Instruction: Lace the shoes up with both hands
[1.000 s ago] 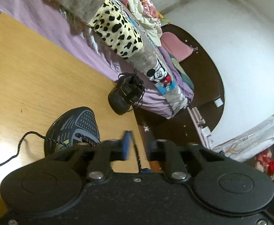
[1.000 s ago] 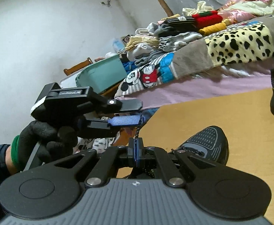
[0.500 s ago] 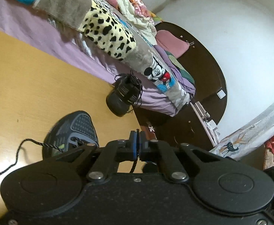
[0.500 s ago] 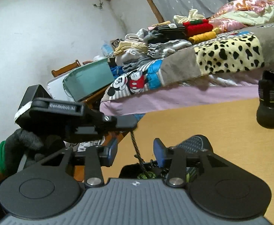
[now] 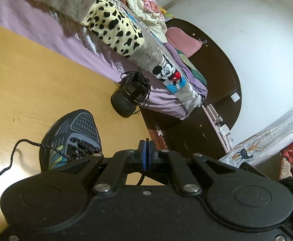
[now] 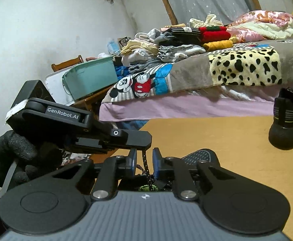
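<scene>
Right gripper (image 6: pixel 144 158) released lace (image 6: pixel 145 162), two shoes (image 5: pixel 72 134)

The left gripper (image 5: pixel 147 154) is pinching a black speckled shoelace (image 5: pixel 142 177) between its closed blue pads, above a dark sneaker (image 5: pixel 72 138) sitting on the wooden table (image 5: pixel 26 84). A second black sneaker (image 5: pixel 131 96) is lying near the bed (image 5: pixel 110 28).
</scene>
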A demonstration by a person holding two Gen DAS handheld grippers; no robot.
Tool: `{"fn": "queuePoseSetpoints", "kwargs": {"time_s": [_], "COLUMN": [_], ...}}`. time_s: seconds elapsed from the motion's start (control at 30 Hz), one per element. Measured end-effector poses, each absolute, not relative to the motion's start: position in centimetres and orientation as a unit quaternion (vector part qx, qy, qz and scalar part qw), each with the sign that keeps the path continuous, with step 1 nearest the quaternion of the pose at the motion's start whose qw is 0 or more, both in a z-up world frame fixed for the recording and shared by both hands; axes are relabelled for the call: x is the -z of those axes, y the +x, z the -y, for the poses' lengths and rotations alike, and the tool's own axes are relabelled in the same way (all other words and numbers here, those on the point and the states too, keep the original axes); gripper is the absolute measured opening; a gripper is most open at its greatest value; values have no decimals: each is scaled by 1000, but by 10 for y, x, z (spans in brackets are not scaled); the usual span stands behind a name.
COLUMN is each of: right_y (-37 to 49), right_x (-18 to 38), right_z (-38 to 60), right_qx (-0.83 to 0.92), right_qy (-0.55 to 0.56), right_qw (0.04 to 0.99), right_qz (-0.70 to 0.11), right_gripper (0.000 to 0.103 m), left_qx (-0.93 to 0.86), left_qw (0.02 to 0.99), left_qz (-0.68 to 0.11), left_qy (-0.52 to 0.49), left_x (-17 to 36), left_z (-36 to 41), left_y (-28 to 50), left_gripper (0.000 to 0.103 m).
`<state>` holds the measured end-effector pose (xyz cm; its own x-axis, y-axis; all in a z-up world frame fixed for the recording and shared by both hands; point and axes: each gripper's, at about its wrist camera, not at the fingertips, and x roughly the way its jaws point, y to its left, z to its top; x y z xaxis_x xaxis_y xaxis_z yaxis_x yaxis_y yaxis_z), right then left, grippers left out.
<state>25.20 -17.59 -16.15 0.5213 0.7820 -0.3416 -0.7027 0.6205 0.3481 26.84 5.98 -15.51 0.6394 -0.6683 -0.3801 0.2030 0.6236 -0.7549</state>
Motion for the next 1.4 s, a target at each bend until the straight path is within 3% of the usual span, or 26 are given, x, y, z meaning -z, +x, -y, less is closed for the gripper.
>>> {"fn": "queuePoseSetpoints", "kwargs": {"time_s": [0.13, 0.2, 0.37, 0.47, 0.53, 0.6, 0.93, 1.23, 1.4], "right_y": [253, 254, 257, 260, 263, 268, 292, 276, 269], "right_x": [162, 162, 159, 155, 152, 149, 147, 155, 158], "right_z": [176, 177, 177, 175, 174, 175, 171, 120, 104], "right_qx": [-431, -433, -422, -404, -385, -362, -334, -425, -446], "right_qy": [84, 86, 63, 13, -32, -75, -126, -158, -180], "right_qw": [865, 863, 869, 880, 888, 896, 898, 844, 824], "right_qz": [-243, -246, -252, -251, -250, -247, -255, -285, -299], "right_gripper": [5, 4, 4, 4, 4, 4, 4, 4, 4], "left_qx": [262, 264, 223, 187, 170, 160, 197, 222, 221], "left_qw": [836, 834, 847, 872, 892, 900, 892, 888, 887], "left_qz": [-339, -342, -332, -347, -355, -367, -400, -404, -406], "left_qy": [-343, -343, -350, -290, -223, -174, -67, -11, -19], "left_x": [155, 154, 150, 146, 143, 144, 167, 175, 176], "left_z": [-58, -59, -86, -94, -91, -87, -61, -51, -55], "left_y": [269, 270, 272, 271, 268, 266, 255, 248, 250], "left_gripper": [0, 1, 15, 17, 34, 41, 39, 20, 19]}}
